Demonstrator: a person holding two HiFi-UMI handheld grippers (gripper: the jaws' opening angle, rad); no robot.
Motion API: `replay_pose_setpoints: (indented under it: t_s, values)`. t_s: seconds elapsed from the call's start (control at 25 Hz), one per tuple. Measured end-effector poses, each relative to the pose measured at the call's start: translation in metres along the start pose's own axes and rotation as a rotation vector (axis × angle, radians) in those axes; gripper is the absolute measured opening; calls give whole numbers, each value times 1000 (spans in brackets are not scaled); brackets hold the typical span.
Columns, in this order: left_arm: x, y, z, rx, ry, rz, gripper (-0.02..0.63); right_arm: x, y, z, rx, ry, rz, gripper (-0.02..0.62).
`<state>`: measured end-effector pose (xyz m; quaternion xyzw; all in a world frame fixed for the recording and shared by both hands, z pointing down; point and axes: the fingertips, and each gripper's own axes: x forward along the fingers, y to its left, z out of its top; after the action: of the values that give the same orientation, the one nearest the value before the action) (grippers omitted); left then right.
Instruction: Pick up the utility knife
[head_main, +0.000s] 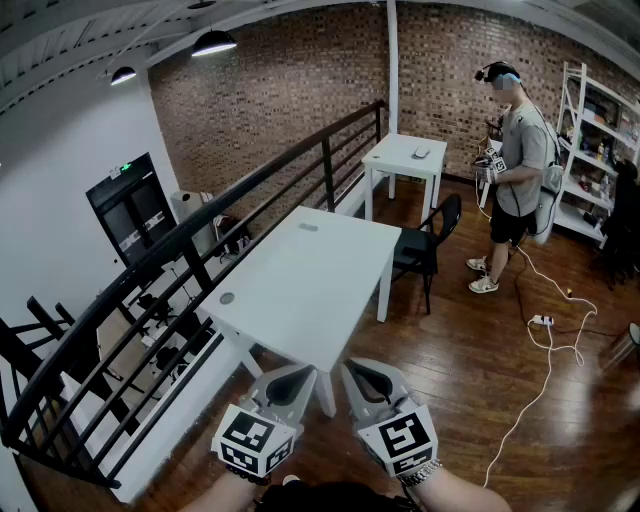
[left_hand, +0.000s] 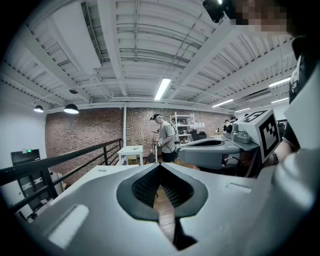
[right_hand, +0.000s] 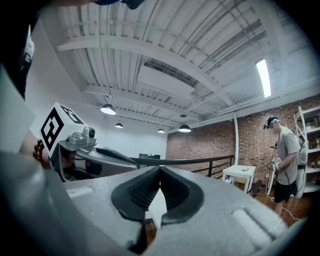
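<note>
I cannot make out a utility knife for certain in any view. A small grey flat object (head_main: 308, 227) lies on the far part of the white table (head_main: 300, 290); it is too small to identify. My left gripper (head_main: 300, 373) and right gripper (head_main: 357, 369) are held side by side at the bottom of the head view, short of the table's near corner. Both point level toward the table. In the left gripper view the left gripper (left_hand: 160, 165) has its jaws together, nothing between them. The right gripper (right_hand: 160, 169) is likewise shut and empty.
A black railing (head_main: 200, 250) runs along the table's left side over a drop. A black chair (head_main: 425, 245) stands at the table's far right. Beyond are a second white table (head_main: 405, 155), a person (head_main: 515, 150), shelves (head_main: 600, 130) and a white cable (head_main: 545, 340).
</note>
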<state>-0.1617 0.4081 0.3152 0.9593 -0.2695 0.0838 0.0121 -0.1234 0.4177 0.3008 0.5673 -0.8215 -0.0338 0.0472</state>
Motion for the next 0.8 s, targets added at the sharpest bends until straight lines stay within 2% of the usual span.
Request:
replay_pose_setpoints:
  t_s: [0.36,0.8]
  values:
    - [26,-1,-3,-4,6,-25,17,5,-17,-9,1,16,-9,-8]
    - [104,51,-4,-55,-27,-40,17,67,-77,-22,-41,72,-11,-8]
